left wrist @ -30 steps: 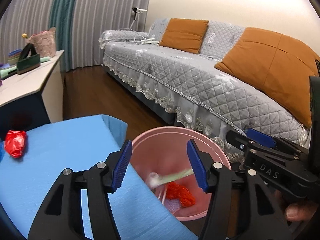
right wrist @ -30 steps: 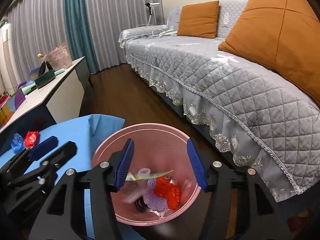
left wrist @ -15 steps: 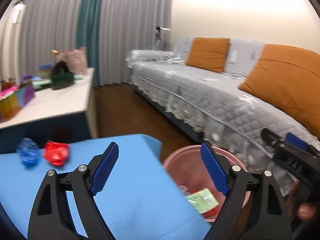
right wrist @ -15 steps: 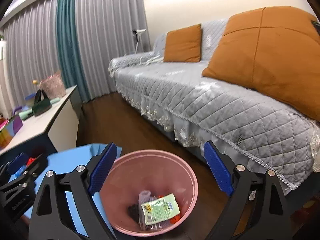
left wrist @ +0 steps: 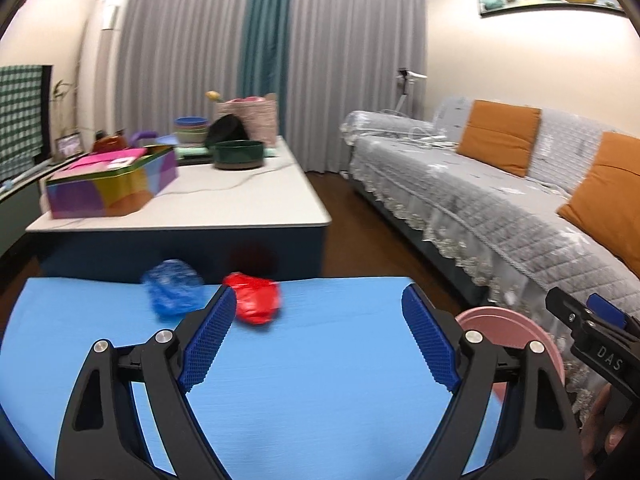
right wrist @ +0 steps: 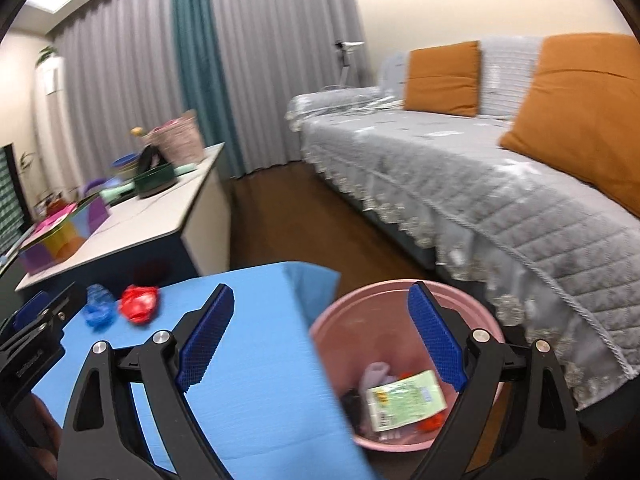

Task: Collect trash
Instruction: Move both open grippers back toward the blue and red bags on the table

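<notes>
Left gripper [left wrist: 316, 344]: jaws spread wide, nothing between the blue pads, held above a blue table cover [left wrist: 320, 400]. Beyond its left fingertip, toward the far edge of the cover, lies a crumpled red wrapper [left wrist: 256, 300]; just beside it to the left lies a crumpled blue wrapper [left wrist: 172, 290]. Neither touches the gripper. At lower right the rim of a pink bin [left wrist: 516, 328] shows behind the right finger, with the other gripper's black body and part of a hand [left wrist: 604, 436] next to it.

Right gripper [right wrist: 320, 340]: jaws likewise wide apart and empty, poised over the edge of the blue cover [right wrist: 248, 380] and the pink bin [right wrist: 404, 292]. The bin stands on the floor against the cover's right edge; inside it lie a green-and-white packet [right wrist: 404, 400], a pale scrap, a dark piece and something red. The red wrapper [right wrist: 138, 304] and blue wrapper [right wrist: 98, 308] lie well to the left on the cover, near the left gripper's black body [right wrist: 32, 344].

Room: a white-topped cabinet [left wrist: 208, 200] carrying a multicoloured box [left wrist: 112, 184], bowls and a basket; a grey quilted sofa [left wrist: 500, 208] with orange cushions [left wrist: 500, 140]; grey and teal curtains [left wrist: 264, 48]; dark wooden floor [right wrist: 304, 220].
</notes>
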